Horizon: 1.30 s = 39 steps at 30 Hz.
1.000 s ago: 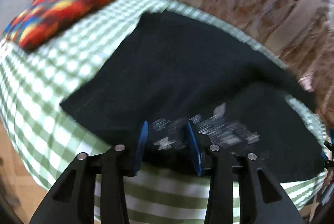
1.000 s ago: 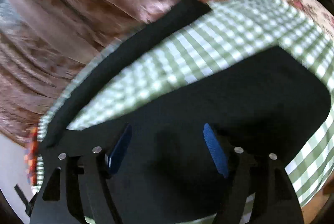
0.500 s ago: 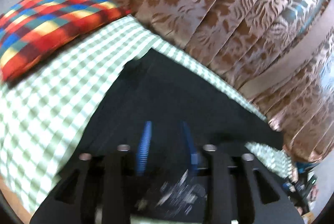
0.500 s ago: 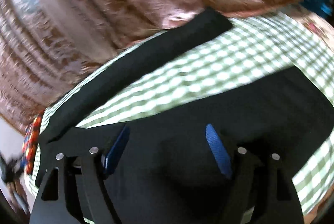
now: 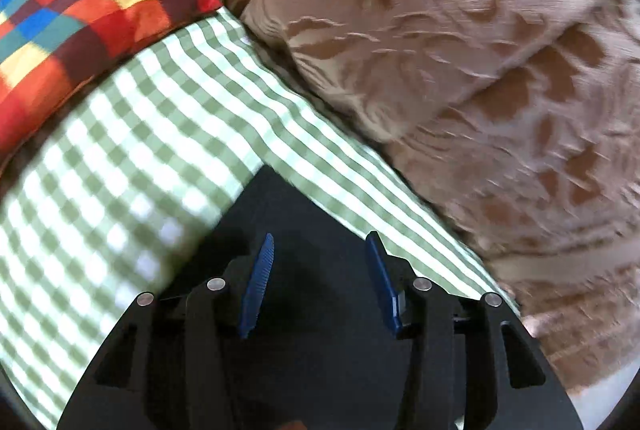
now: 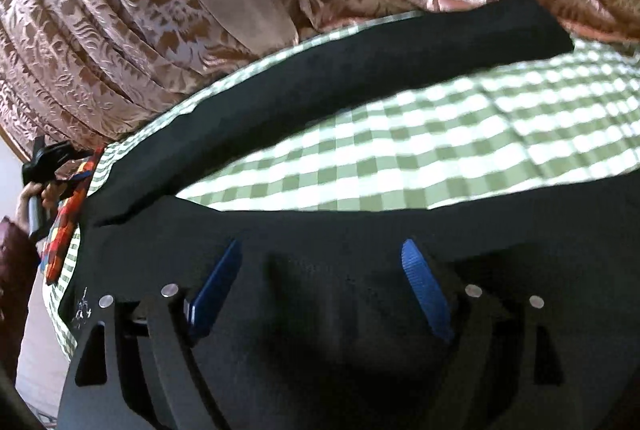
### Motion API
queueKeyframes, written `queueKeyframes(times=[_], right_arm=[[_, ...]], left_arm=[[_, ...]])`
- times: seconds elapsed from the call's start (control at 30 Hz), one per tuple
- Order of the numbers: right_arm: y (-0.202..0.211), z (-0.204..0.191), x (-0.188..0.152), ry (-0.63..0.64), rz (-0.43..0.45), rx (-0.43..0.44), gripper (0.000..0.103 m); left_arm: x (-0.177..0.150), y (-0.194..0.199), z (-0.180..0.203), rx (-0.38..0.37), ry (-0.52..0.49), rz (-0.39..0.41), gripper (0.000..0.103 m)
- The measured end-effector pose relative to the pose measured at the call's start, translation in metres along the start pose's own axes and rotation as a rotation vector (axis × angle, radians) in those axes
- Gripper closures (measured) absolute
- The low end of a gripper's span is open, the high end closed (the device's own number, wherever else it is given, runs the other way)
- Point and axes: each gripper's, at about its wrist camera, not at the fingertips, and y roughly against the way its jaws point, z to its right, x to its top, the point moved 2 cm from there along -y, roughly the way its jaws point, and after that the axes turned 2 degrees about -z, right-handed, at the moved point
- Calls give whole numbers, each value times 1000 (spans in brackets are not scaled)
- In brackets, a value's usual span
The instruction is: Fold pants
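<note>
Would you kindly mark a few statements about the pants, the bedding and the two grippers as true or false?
1. The pants are black. True.
2. They lie on a plain blue sheet. False: the sheet is green and white check.
3. The right gripper is clamped on a fold of cloth. False: its jaws stand open above the pants, having just widened.
4. A multicoloured checked cushion lies on the sheet. True.
5. The left gripper is open, gripping nothing. True.
</note>
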Motion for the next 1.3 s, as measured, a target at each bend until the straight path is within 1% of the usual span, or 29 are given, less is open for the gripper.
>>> queueKeyframes(times=[0.07,0.13,0.2,0.27,0.3,0.33,0.37,0.4,0.43,0.47,0.53,0.57,0.63,0.7,0.73,0.77,0.83,0.9,1.0,1.03,1.13,1.2,1.23,1.3], right_arm=[[-8,2,-4,-2,-4,0,18],[-10,3,-7,5,10,10,15],[-9,4,-7,6,10,9,14],[-9,4,-8,7,10,10,13],[-9,4,-8,7,9,8,13],[-10,4,-8,8,10,6,13],[-9,4,-8,9,9,5,13],[-10,4,-8,12,9,1,13],[-10,4,-8,13,9,0,13],[-10,4,-8,14,10,-1,13],[-10,3,-8,15,9,-3,13],[-10,3,-8,19,9,-8,13],[-11,1,-9,28,9,-17,13],[-13,-2,-9,42,3,-34,13],[-13,-3,-9,49,-1,-43,13],[-13,-5,-9,57,-4,-54,13],[-13,-8,-8,74,-15,-79,13],[-12,-11,-6,74,-27,-76,14],[-7,-19,2,63,-49,-8,22],[-5,-24,8,64,-54,19,25],[-6,-41,26,56,-75,113,31],[-11,-55,44,41,-90,182,33],[-17,-62,56,23,-103,223,34],[-27,-73,76,-14,-114,265,35]], left_arm=[[12,-21,-1,42,5,-28,56],[23,-43,-4,113,7,-47,56],[30,-61,-9,186,6,-63,56],[32,-72,-13,228,4,-73,56],[33,-75,-10,253,-21,-67,57],[32,-76,-6,279,-61,-54,63],[29,-77,2,302,-128,-44,80],[26,-76,9,301,-166,-35,91],[22,-71,15,292,-201,-14,91],[16,-59,23,265,-236,32,92],[5,-35,34,170,-267,89,93],[-4,-16,39,128,-289,130,93],[-23,22,45,3,-322,194,93],[-49,62,51,-90,-377,261,93],[-62,76,57,-137,-403,277,93],[-77,92,58,-162,-436,289,93],[-108,115,55,-201,-490,295,93],[-140,134,46,-226,-520,288,94],[-184,156,28,-257,-553,277,94],[-196,160,19,-268,-550,267,94],[-226,169,-1,-280,-556,248,94],[-240,172,-11,-292,-552,234,94],[-242,171,-14,-296,-551,230,94],[-250,175,-18,-299,-560,230,94]])
